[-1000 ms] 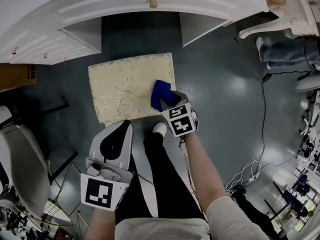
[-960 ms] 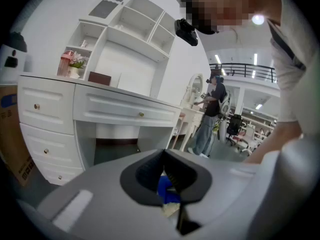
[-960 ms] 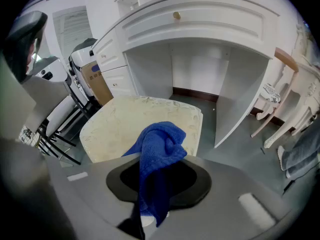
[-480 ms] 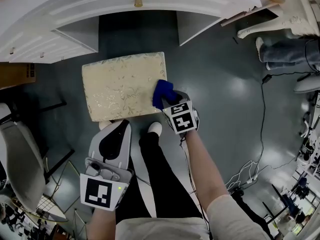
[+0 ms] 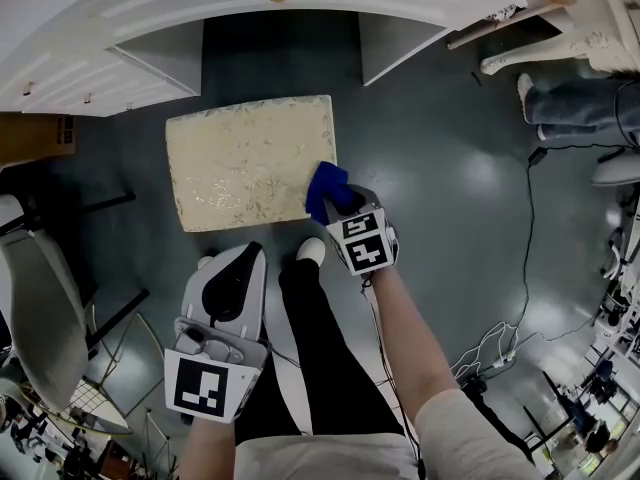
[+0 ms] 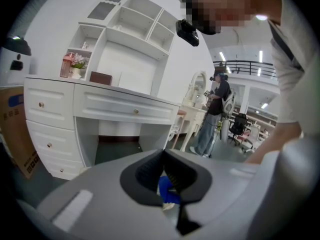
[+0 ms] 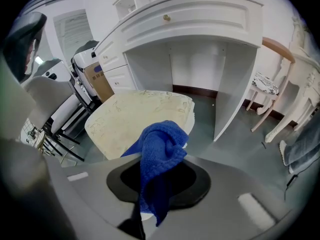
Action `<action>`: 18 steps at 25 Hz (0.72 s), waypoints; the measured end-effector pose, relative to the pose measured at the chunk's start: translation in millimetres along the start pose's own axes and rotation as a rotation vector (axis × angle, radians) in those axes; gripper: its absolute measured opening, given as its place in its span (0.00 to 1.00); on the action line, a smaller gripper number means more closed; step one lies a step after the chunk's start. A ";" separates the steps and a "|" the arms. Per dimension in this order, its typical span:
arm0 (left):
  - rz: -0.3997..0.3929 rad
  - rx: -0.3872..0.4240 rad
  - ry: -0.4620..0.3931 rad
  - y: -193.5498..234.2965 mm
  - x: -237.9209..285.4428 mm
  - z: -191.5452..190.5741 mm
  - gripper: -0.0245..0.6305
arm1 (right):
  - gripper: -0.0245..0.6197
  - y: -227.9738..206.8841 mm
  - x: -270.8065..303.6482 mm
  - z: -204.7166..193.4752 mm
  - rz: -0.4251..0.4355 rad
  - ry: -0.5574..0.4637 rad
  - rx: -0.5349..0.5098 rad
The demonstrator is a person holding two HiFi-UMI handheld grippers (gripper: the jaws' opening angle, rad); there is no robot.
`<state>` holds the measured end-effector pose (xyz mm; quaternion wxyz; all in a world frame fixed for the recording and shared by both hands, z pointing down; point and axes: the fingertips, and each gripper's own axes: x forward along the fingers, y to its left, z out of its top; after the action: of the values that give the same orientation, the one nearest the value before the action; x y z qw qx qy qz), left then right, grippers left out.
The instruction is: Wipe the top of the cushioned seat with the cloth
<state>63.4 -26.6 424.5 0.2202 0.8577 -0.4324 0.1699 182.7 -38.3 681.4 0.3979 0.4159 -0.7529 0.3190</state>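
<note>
1. Head view
   - We see the cushioned seat (image 5: 250, 161) standing on the dark floor (image 5: 450, 168), in front of the white vanity unit (image 5: 300, 8).
   - The right hand-held gripper (image 5: 332, 198) is at the seat's near right corner. It pinches the blue cloth (image 5: 325, 186).
   - The cloth overlaps that corner and the seat's right edge. We cannot tell from here whether it presses on the fabric.
   - The left hand-held gripper (image 5: 250, 252) is off the seat, near its front edge, above the person's leg (image 5: 320, 348). Its jaws taper to a closed point.

2. Left gripper view
   - The left hand-held gripper (image 6: 164, 154) has its jaws pressed together at the tips, with nothing held between them.
   - We see a patch of the cloth (image 6: 167, 191) below, through the gap behind the tips.
   - The vanity unit's drawers (image 6: 50, 119) are ahead. A standing person (image 6: 212, 114) is in the background.

3. Right gripper view
   - The right hand-held gripper (image 7: 150, 194) is clamped on the cloth (image 7: 160, 154), which bunches up above the jaws and hangs down between them.
   - The cushioned seat (image 7: 135, 116) lies just beyond the cloth, its patterned top facing up.
   - A cardboard box (image 7: 97, 81) stands to the left of the vanity unit (image 7: 200, 19).
</note>
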 end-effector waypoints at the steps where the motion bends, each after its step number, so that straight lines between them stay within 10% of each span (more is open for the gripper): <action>1: 0.001 -0.001 0.001 1.0 -2.2 -0.3 0.04 | 0.17 1.7 -1.0 -3.0 0.000 -0.001 0.002; 18: 0.000 0.001 -0.016 35.6 -50.7 -21.5 0.04 | 0.17 31.6 -2.5 -10.6 -0.090 0.002 -0.114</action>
<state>3.4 -0.3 426.4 0.2163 0.8592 -0.4340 0.1630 159.2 -14.5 679.7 0.4355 0.4257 -0.7501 0.2581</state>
